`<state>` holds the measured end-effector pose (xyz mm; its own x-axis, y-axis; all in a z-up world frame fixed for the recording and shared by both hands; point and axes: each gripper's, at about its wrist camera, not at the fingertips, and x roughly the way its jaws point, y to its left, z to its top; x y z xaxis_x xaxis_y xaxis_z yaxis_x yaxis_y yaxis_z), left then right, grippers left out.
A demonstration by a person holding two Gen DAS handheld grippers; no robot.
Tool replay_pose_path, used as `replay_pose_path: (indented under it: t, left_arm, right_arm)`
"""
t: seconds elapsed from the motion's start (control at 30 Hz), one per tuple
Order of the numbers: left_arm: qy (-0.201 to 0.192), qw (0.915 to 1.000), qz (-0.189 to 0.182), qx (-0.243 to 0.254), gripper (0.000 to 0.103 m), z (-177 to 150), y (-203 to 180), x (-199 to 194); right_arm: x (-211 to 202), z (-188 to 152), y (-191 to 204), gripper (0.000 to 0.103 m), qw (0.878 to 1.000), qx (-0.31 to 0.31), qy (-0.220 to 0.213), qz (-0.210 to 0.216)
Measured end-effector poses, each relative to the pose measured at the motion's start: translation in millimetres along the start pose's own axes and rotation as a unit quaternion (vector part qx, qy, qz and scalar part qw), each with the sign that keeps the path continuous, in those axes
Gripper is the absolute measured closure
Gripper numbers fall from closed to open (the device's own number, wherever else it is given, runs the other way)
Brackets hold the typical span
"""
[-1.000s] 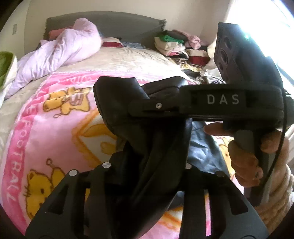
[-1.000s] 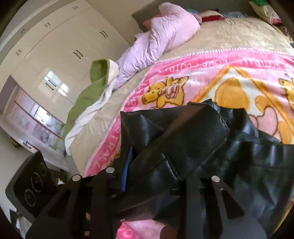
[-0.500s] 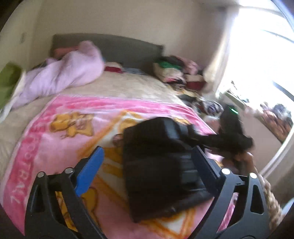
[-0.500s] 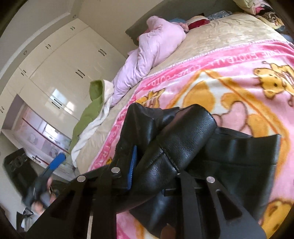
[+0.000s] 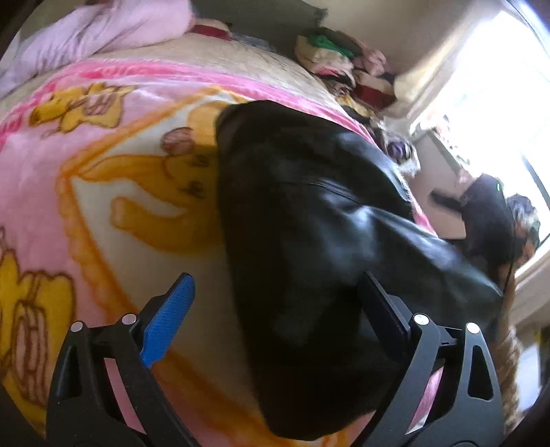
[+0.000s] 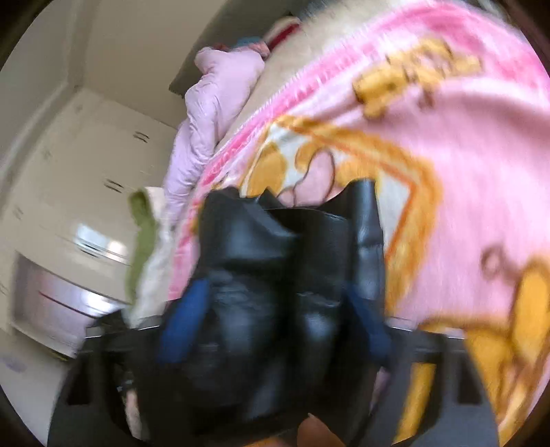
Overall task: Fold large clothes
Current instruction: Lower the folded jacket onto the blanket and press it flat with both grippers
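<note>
Hovering left gripper (image 5: 275, 309) angled down, black jacket (image 5: 309, 213) beneath

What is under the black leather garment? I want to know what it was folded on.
The black leather garment lies on the pink cartoon blanket, which shows all around it. What lies directly beneath is covered.

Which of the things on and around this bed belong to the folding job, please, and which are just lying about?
Job:
- black jacket, folded on the pink blanket
- left claw, open
- right claw, jaws just opened, jacket still between them

Lying about:
- lilac quilt
- clothes pile
- green cloth
- wardrobe
</note>
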<state>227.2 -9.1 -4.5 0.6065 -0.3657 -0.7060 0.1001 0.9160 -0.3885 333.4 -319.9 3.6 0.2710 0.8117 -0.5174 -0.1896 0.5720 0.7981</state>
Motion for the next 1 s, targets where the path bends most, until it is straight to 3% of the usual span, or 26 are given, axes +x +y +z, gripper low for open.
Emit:
replay_pose_path:
  t: [0.13,0.2,0.23,0.27,0.3,0.37,0.5,0.57,0.63,0.73,0.83,0.87,0.9,0.93,0.97,1.0]
  left_arm:
    - [-0.015,0.9989,0.024,0.037,0.016,-4.4,-13.8,0.2]
    - [-0.015,0.9988,0.025,0.039,0.016,-5.7,-14.2,1.3]
    - [-0.016,0.9987,0.027,0.041,0.016,-6.9,-14.5,2.4]
    - [-0.017,0.9986,0.028,0.041,0.016,-7.3,-14.6,2.1]
    - [-0.020,0.9984,0.031,0.043,0.016,-8.0,-14.8,-0.5]
    - [-0.026,0.9975,0.041,0.051,0.016,-6.4,-17.9,-6.5]
    - [-0.044,0.9969,0.033,0.057,0.014,0.2,-22.4,-20.0]
    - [-0.033,0.9961,0.037,0.073,0.012,-2.1,-29.1,-11.9]
    - [-0.012,0.9970,0.027,0.071,0.012,-6.6,-31.8,4.3]
    - [0.010,0.9976,0.012,0.068,0.012,-14.8,-35.4,21.0]
    - [0.012,0.9967,0.015,0.079,0.012,-18.0,-39.1,23.6]
    - [0.010,0.9966,0.017,0.080,0.012,-17.6,-38.9,23.1]
    - [0.009,0.9965,0.020,0.081,0.012,-17.5,-38.3,22.3]
    - [0.008,0.9964,0.020,0.082,0.012,-17.7,-38.4,21.9]
    - [0.008,0.9965,0.020,0.081,0.012,-18.1,-38.5,22.4]
    - [0.007,0.9964,0.021,0.081,0.012,-18.9,-39.5,22.1]
  right_arm:
    - [12.8,-2.3,27.1,0.007,0.997,-0.040,0.029,-0.058]
    - [32.4,-8.2,51.0,0.008,0.987,-0.090,0.039,-0.129]
    - [39.1,-12.1,58.9,0.015,0.981,-0.112,0.036,-0.152]
    - [44.7,-17.3,68.8,0.059,0.973,-0.138,0.029,-0.185]
    - [47.6,-20.8,83.7,0.076,0.961,-0.170,0.013,-0.217]
    - [35.9,-23.6,100.7,0.090,0.962,-0.190,-0.018,-0.193]
    - [-6.2,-29.1,121.5,0.091,0.952,-0.242,-0.098,-0.161]
    - [-11.9,-24.8,96.5,0.091,0.951,-0.225,-0.104,-0.182]
    - [-10.4,-25.5,52.9,0.091,0.961,-0.175,-0.083,-0.196]
    - [-11.3,-41.7,16.3,0.083,0.961,-0.153,-0.082,-0.216]
    - [-25.1,-58.1,10.1,0.069,0.959,-0.141,-0.096,-0.227]
    - [-34.5,-62.9,9.4,0.056,0.961,-0.126,-0.106,-0.221]
    - [-41.7,-66.1,8.7,0.029,0.964,-0.112,-0.115,-0.213]
    - [-49.6,-68.3,6.7,0.015,0.968,-0.088,-0.123,-0.200]
    - [-53.0,-67.7,3.5,0.006,0.972,-0.068,-0.124,-0.187]
    - [-51.3,-64.9,2.1,0.006,0.977,-0.054,-0.112,-0.171]
